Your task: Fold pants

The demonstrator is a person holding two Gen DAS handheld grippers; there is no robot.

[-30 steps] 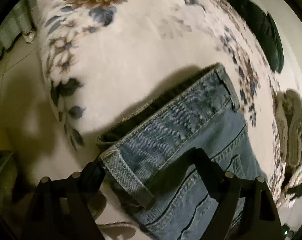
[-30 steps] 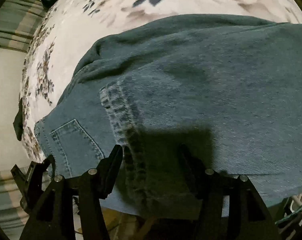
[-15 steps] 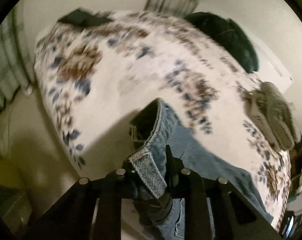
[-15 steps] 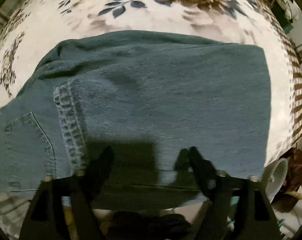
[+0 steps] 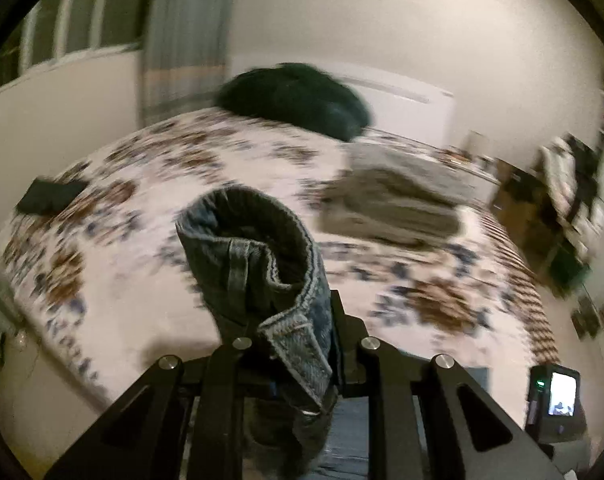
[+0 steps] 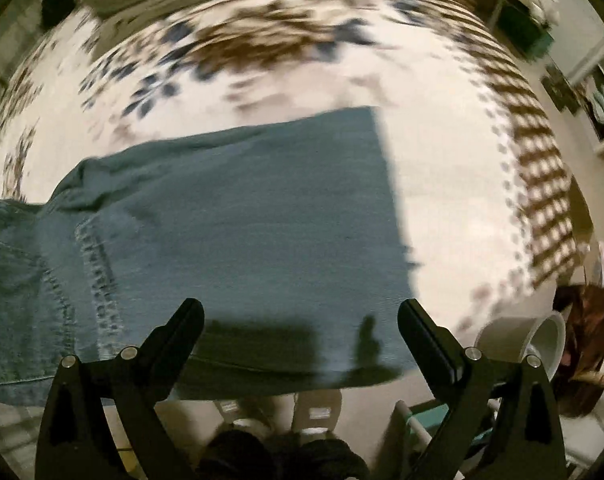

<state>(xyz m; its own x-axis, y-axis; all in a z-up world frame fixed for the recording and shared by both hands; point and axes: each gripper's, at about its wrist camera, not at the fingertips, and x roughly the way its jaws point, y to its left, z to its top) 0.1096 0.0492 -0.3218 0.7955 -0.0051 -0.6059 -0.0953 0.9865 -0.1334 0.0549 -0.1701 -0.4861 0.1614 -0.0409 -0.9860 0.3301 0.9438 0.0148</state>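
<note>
Floral bedspread (image 5: 150, 216) fills both views, and the jeans (image 6: 238, 216) lie across it near its front edge. Their waistband (image 5: 258, 256) stands up in the centre of the left wrist view, curled into an open loop with a belt loop showing, and my left gripper (image 5: 298, 344) is pinching it, jaws pressed onto the denim. In the right wrist view the legs spread flat through the middle of the frame, a back pocket (image 6: 10, 300) at the far left and the hem end toward the right. My right gripper (image 6: 300, 320) hangs over the near edge of the legs with its jaws spread wide, holding nothing.

I judge the fold is only starting: the legs look laid one over the other lengthwise, the waist end is lifted, and no crosswise fold lies on the bed yet. Bringing waist to hem and smoothing remains.

Further out, a folded grey-beige stack (image 5: 393, 204) sits right of centre, a dark green heap (image 5: 298, 100) at the top, and a small dark object (image 5: 50, 196) at the left. Both views are motion-blurred.
</note>
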